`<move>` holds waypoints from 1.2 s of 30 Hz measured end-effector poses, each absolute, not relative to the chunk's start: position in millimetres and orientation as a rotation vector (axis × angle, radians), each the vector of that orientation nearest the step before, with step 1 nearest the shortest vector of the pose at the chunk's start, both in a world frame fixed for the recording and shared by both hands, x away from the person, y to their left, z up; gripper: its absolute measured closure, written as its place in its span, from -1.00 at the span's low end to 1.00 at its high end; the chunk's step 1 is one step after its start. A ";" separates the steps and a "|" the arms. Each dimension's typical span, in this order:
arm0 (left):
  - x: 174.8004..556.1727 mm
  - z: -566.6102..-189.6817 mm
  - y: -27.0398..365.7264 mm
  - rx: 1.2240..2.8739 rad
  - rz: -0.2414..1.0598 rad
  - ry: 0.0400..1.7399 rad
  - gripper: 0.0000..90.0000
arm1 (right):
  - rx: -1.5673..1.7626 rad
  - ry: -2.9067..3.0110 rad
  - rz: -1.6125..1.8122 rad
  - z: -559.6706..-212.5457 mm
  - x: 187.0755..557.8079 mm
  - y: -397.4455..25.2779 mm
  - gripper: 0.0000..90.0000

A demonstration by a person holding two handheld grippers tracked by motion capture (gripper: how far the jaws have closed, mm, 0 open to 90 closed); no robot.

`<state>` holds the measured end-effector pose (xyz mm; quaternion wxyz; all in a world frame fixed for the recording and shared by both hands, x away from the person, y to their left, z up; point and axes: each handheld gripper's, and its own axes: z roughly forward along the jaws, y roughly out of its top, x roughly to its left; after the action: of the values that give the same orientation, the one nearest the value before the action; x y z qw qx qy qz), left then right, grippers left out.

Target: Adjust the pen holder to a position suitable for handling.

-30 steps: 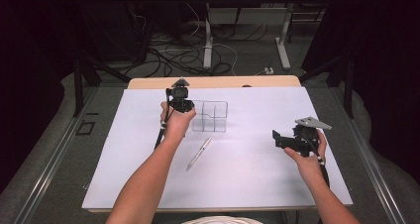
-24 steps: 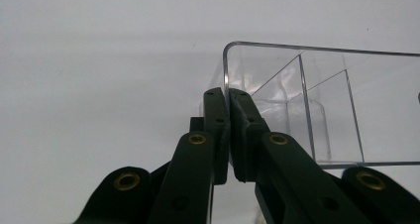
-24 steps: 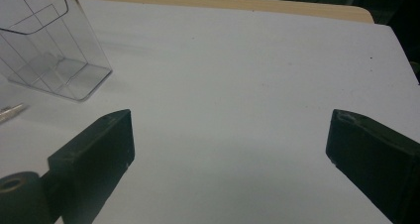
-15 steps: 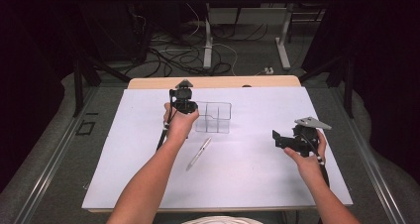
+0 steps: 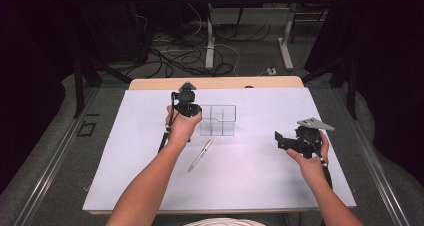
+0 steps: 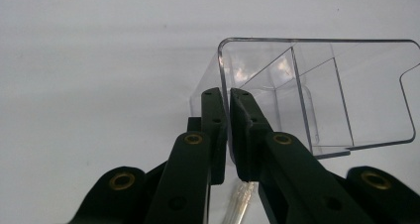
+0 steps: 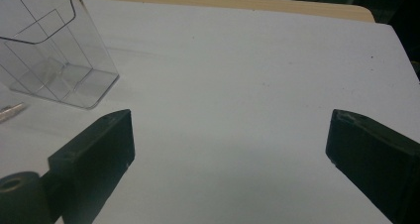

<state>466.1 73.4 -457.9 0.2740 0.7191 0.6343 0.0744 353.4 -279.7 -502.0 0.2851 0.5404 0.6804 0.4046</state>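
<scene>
The left claw (image 6: 229, 130) is clamped nearly closed, forearm stretched forward, while the right claw (image 7: 230, 149) gapes wide.

Table (image 5: 150, 186) w/ white sheet over the top; bare wood strip of the tabletop (image 5: 215, 82) shows at the 12 o'clock edge. Directly on the sheet: clear plastic organizer box (image 5: 218, 120) w/ inner dividers, a bit toward 12 o'clock from the centre, one wall lifted so it sits tilted. Silver pen (image 5: 200, 155) lies flat near the centre, at approx. 7 o'clock from the box, close but apart, its axis pointing 1 o'clock to 7 o'clock. Rest of the sheet at 3, 6 and 9 o'clock is plain white.
</scene>
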 end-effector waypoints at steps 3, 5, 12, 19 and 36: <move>465.2 -457.7 73.2 1.920 0.196 1.709 0.88 | 1.448 1.820 1.079 -501.9 353.4 -279.7 -0.90; 465.0 -457.9 74.0 1.920 0.193 1.705 0.88 | 1.451 1.822 1.078 -502.2 353.5 -279.3 -0.90; 462.8 -457.3 76.8 1.934 0.168 1.696 0.86 | 1.446 1.823 1.080 -502.6 353.8 -279.3 -0.90; 462.0 -458.0 79.6 1.935 0.147 1.688 0.84 | 1.450 1.825 1.081 -502.7 353.5 -278.3 -0.90; 461.0 -453.5 85.6 1.922 0.170 1.622 0.67 | 1.444 1.822 1.083 -502.5 353.5 -278.6 -0.90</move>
<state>461.0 85.6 -453.5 0.3057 0.7260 0.6127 0.0643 353.5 -278.6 -502.5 0.2844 0.5398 0.6810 0.4049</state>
